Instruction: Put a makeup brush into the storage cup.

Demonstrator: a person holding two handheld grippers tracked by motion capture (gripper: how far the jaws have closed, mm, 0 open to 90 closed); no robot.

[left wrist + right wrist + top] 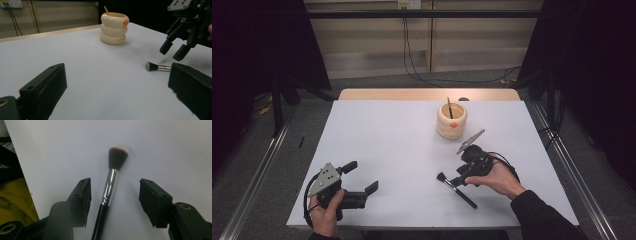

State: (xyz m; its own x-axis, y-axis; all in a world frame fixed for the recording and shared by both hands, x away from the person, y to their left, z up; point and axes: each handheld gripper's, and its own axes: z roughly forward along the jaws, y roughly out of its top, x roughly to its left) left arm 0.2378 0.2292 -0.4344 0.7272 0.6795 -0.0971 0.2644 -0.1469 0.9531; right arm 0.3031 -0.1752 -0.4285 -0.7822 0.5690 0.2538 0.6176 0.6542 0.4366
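A black-handled makeup brush (457, 189) with a silver ferrule lies flat on the white table (402, 150), bristles pointing away from the person. My right gripper (458, 176) hangs over it, open. In the right gripper view the brush (111, 182) lies between the two spread jaws of my right gripper (116, 201), and neither pad touches it. A cream ribbed holder (451, 121) stands at the back right with a thin stick in it. My left gripper (361, 177) rests open at the front left, with nothing between its jaws.
In the left gripper view, my left gripper (117, 87) looks across bare table toward the holder (114, 28), the brush head (150, 66) and the right gripper (174, 50). The table's front edge runs just below both hands. Metal rails flank the table.
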